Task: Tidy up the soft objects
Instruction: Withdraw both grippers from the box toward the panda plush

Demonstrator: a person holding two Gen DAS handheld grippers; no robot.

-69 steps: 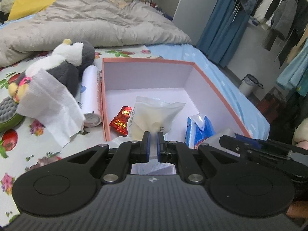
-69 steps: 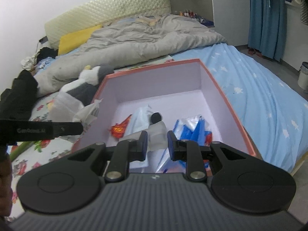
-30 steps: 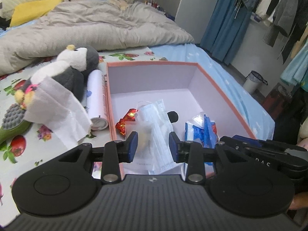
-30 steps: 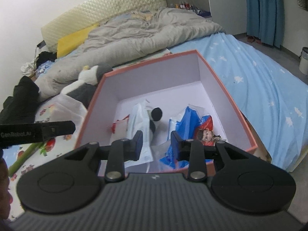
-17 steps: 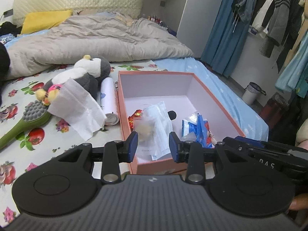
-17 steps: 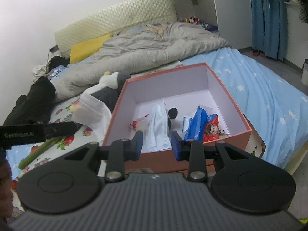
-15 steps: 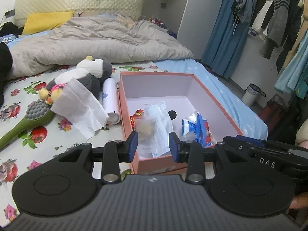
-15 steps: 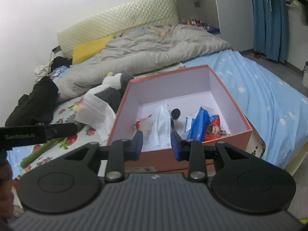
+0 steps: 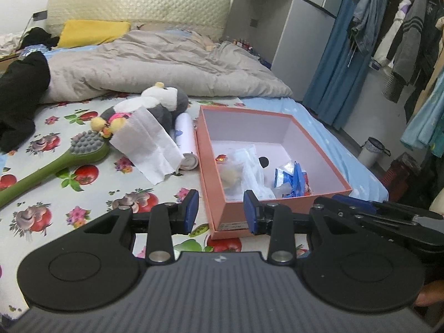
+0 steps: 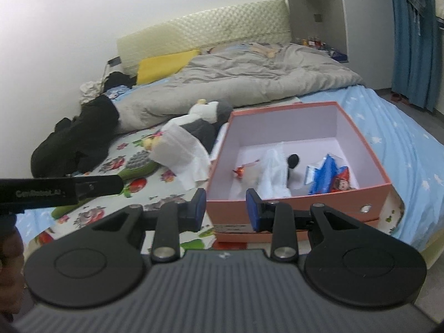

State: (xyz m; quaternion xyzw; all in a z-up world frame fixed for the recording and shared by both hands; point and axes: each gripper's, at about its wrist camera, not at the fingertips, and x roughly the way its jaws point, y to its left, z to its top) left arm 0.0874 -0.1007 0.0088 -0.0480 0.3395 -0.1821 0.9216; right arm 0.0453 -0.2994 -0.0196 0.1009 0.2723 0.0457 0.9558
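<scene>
Both grippers are hanging in the air near the front edge of the bed, and both are empty. The left gripper (image 9: 221,207) has its jaws wide apart with nothing between them. The right gripper (image 10: 226,204) is the same.

The pink box (image 9: 213,194) is sitting by the right edge of the bed. Inside it are lying a clear plastic bag (image 9: 244,170), a blue packet (image 9: 291,176) and a small red wrapper (image 9: 222,158).

Still waiting outside, just left of the box, are the stuffed penguin (image 9: 163,102), the white tissue (image 9: 151,143) draped on it, and a white roll (image 9: 186,138) touching the box's left wall. The green brush (image 9: 55,163) is lying nearer the left edge.

What could go wrong? The tissue is only resting on the penguin, so lifting the penguin could be dropping it. The tissue is thin and could be tearing in a hard pinch. The box is close to the bed's right edge, so a push might be sliding it off. The penguin is big and may be squashing the bags.

A couple of seconds ago the left gripper was pinching the plastic bag low inside the box. Now that bag is lying in the box, and both grippers are sitting higher and farther back, so more of the bed is showing.
</scene>
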